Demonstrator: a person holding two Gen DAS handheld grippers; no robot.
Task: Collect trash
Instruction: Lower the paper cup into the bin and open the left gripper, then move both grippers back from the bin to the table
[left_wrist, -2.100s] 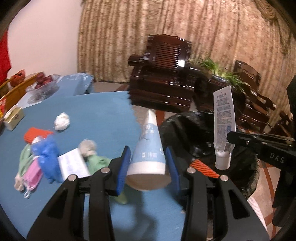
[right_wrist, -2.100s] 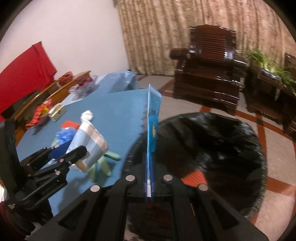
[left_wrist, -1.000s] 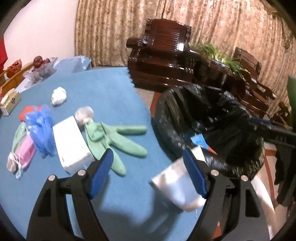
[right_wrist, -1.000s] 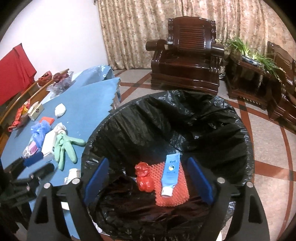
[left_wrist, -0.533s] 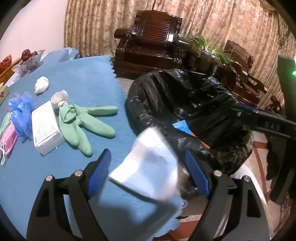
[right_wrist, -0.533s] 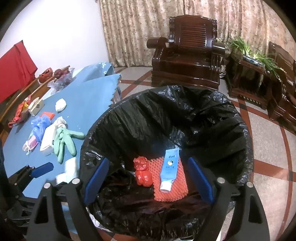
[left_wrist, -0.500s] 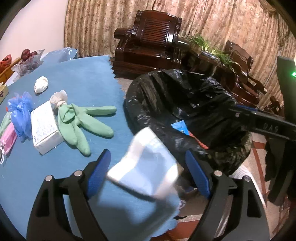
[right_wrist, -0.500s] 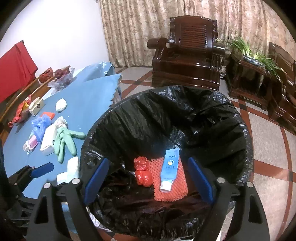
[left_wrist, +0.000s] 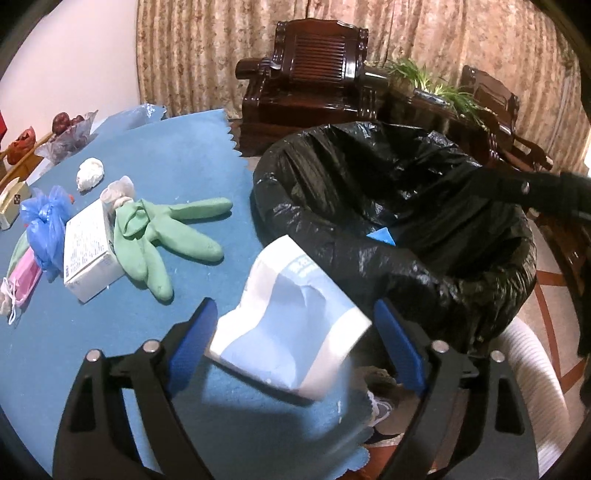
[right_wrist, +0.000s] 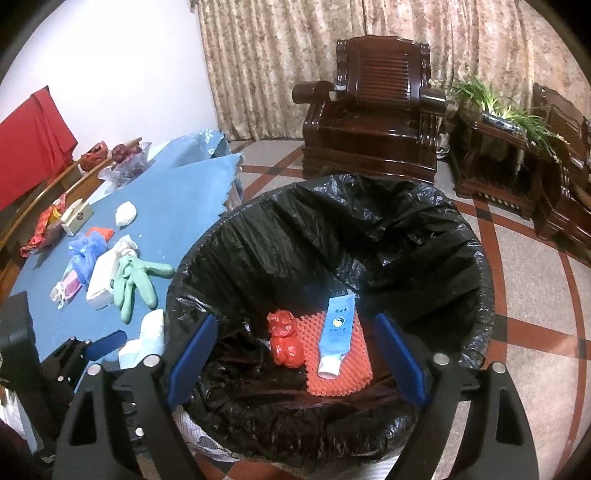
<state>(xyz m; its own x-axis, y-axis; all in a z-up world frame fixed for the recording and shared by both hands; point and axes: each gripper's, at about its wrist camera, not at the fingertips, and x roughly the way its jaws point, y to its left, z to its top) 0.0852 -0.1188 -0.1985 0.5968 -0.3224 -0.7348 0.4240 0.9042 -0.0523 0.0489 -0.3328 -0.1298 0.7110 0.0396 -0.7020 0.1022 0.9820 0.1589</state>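
Observation:
A crushed white and light-blue paper cup lies on its side at the edge of the blue table, between the jaws of my left gripper. Those jaws are closing; a gap still shows at the right pad. My right gripper hangs open and empty over the black-lined trash bin. In the bin lie a blue tube, an orange foam net and a red crumpled bag. The right wrist view also shows the cup.
On the table lie a green glove, a white box, a blue plastic bag, a pink mask and a tissue ball. Dark wooden armchairs stand on the tiled floor behind the bin.
The left gripper let go of the upright cup and has since come down around it on the table edge. The right gripper dropped the tube into the bin and now holds still.

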